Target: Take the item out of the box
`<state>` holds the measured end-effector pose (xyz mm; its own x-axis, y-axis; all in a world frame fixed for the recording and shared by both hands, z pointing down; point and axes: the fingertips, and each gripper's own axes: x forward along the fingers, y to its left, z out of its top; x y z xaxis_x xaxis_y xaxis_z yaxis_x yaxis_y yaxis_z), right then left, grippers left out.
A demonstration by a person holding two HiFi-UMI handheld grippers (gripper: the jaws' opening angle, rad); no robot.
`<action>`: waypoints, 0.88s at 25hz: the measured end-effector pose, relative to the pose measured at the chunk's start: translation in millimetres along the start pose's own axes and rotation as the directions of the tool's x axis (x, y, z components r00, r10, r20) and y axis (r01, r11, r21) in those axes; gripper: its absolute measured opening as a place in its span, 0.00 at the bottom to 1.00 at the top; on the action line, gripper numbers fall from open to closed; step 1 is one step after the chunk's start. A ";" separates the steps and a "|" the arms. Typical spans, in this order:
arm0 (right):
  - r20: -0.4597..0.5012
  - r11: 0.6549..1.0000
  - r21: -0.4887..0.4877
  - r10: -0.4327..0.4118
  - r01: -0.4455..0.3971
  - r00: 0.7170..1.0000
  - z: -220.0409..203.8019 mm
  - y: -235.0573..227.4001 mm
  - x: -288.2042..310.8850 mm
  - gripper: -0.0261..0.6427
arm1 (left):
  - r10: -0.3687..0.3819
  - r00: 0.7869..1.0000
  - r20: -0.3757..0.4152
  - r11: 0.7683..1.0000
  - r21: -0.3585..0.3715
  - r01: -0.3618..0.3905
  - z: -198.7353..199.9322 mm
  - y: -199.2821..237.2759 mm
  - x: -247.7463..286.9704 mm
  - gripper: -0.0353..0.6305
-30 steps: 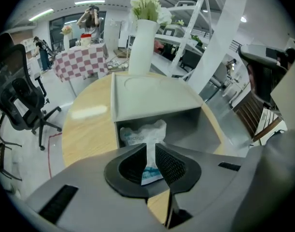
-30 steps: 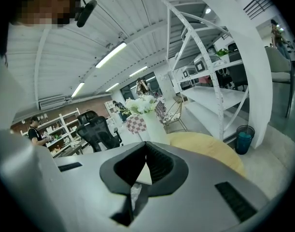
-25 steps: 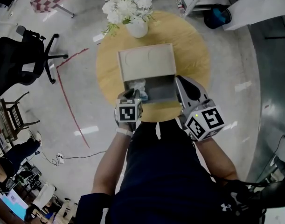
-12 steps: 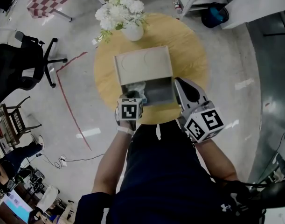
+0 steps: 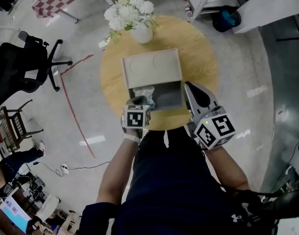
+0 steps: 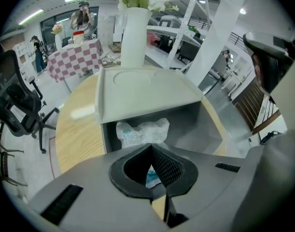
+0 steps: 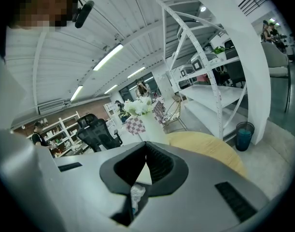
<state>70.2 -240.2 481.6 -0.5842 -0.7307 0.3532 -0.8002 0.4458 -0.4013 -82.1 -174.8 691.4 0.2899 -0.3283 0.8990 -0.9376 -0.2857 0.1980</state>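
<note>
The left tool [image 6: 152,148] is hovering at the near edge of the open box [image 6: 147,88], jaws pressed together at the tips and gripping nothing. The white crinkled packet [image 6: 142,131] is lying just ahead of it, inside the box. The right tool [image 7: 146,145] is hanging just beside the box's right wall at the round bench's [image 5: 200,48] edge, its tips also meeting, empty.

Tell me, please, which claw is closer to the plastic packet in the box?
The left claw: it points into the open box beside the packet, while the right claw sits outside the box's right wall.
</note>
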 end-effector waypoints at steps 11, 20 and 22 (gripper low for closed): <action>0.010 1.000 -0.017 0.025 -0.025 1.000 -0.6 21.5 -10.0 0.06 | -0.031 0.994 0.101 0.998 -0.044 0.035 5.4 -7.6 -26.7 0.08; 0.020 0.998 -0.044 0.049 -0.049 0.999 -1.9 41.5 -17.6 0.06 | -0.040 0.978 0.206 0.997 -0.052 0.052 14.3 -11.6 -58.4 0.08; 0.025 0.997 -0.050 0.051 -0.050 0.998 -0.6 44.7 -20.9 0.06 | -0.048 0.970 0.239 0.996 -0.057 0.064 18.7 -12.7 -70.4 0.08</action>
<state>46.6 -204.7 456.9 -0.6208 -0.7195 0.3112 -0.7759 0.5071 -0.3753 -87.0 -164.9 618.3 0.3722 -0.5201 0.7687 -0.9267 -0.2540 0.2768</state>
